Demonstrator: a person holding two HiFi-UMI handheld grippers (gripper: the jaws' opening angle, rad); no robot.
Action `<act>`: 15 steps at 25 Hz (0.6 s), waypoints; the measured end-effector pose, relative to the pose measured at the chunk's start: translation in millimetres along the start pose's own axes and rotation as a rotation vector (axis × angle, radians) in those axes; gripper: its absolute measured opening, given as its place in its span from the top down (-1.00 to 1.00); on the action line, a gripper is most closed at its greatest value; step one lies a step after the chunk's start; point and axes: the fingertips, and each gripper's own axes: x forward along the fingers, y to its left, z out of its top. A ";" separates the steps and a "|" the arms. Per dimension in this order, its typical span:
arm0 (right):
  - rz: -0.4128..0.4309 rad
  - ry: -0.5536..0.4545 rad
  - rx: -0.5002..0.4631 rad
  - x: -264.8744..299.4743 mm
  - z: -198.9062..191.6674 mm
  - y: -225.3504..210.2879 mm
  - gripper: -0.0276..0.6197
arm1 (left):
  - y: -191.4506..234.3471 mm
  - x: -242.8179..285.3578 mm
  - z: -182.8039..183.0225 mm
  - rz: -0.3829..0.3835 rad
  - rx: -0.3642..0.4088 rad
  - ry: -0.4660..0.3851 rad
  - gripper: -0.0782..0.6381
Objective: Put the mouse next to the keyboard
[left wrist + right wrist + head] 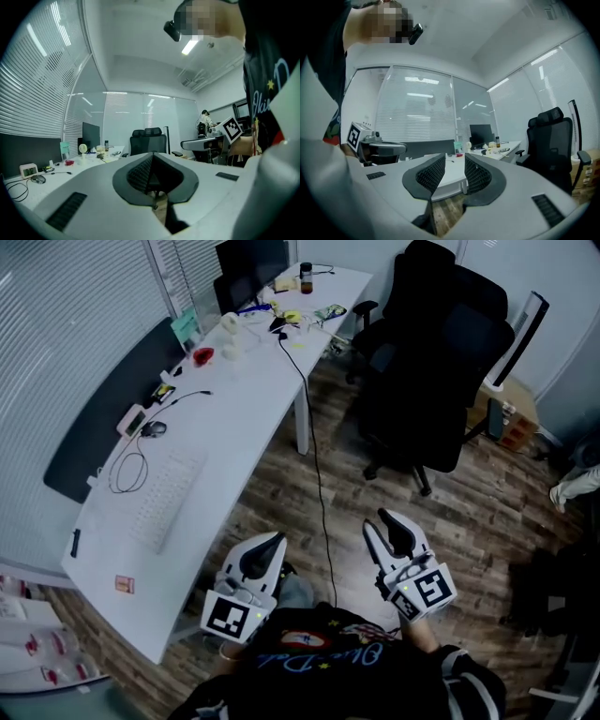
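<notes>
A dark mouse (153,428) lies on the white desk (234,418) near its far-left edge, beyond a coiled cable. It shows small at the left of the left gripper view (37,178). The white keyboard (167,500) lies closer to me, apart from the mouse. Both grippers hang low over the wood floor beside the desk, far from both objects. My left gripper (272,542) (152,157) has its pads together with nothing between them. My right gripper (386,524) (454,171) stands open, a gap between its pads and nothing in it.
Two black office chairs (431,352) stand to the right of the desk. A black cable (319,484) drops off the desk edge and runs across the floor towards me. Monitors (248,268), a small fan and clutter fill the desk's far end. A coiled cable (129,472) lies left of the keyboard.
</notes>
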 end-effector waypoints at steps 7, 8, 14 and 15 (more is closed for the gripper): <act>0.033 0.009 -0.014 68.2 8.1 -5.5 0.60 | 64.5 24.5 3.8 0.032 -0.002 -0.023 0.78; 0.038 0.011 -0.015 78.2 8.4 -4.5 0.60 | 74.3 25.7 1.9 0.039 -0.007 -0.019 0.78; 0.066 0.019 -0.026 137.5 16.6 5.5 0.60 | 131.4 29.7 0.2 0.065 -0.029 -0.030 0.78; 0.073 0.021 -0.031 146.7 17.6 7.8 0.60 | 141.0 28.8 0.3 0.075 -0.031 -0.037 0.78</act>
